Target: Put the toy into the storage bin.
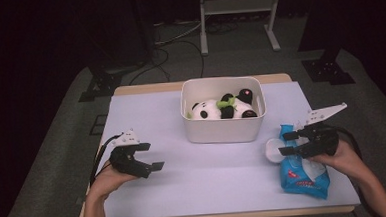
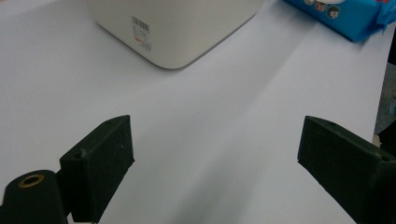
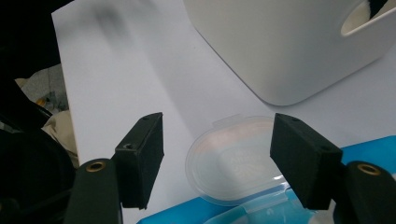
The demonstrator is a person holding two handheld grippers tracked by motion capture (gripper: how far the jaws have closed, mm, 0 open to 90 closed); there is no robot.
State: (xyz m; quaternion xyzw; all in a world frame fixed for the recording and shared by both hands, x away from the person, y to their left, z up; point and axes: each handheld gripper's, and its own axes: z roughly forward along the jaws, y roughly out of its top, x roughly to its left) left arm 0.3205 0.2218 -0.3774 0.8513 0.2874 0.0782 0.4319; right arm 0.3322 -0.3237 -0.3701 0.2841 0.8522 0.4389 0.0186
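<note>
- Right gripper (image 1: 294, 143) is spread wide with nothing pinched, hovering right over the blue wipes pack (image 1: 304, 175). In the right gripper view its jaws straddle the pack's clear flip lid (image 3: 233, 158), which sits between and just past the tips, flipped open toward the bin. No pad is touching it as far as I can see.
- Left gripper (image 1: 151, 160) is open too, empty, parked low over bare table (image 2: 210, 140). Nothing sits between its jaws, and the wipes pack (image 2: 345, 18) is way off ahead to its right.
- A bit further out from both grippers is the white bin (image 1: 223, 112), with a panda plush (image 1: 223, 108) lying inside.
- Progress guess: the lid is already up, so the pack is opened. What's left looks like either pulling a wipe or snapping the lid back shut, and neither has started, since no wipe is out and nothing is gripped.
- Hard to tell: the pack's opening under the lid is cut off at the bottom of the right gripper view, so I can't see whether a wipe is poking out. The hand covers part of the pack from above. The print on the pack is too blurry to read.
</note>
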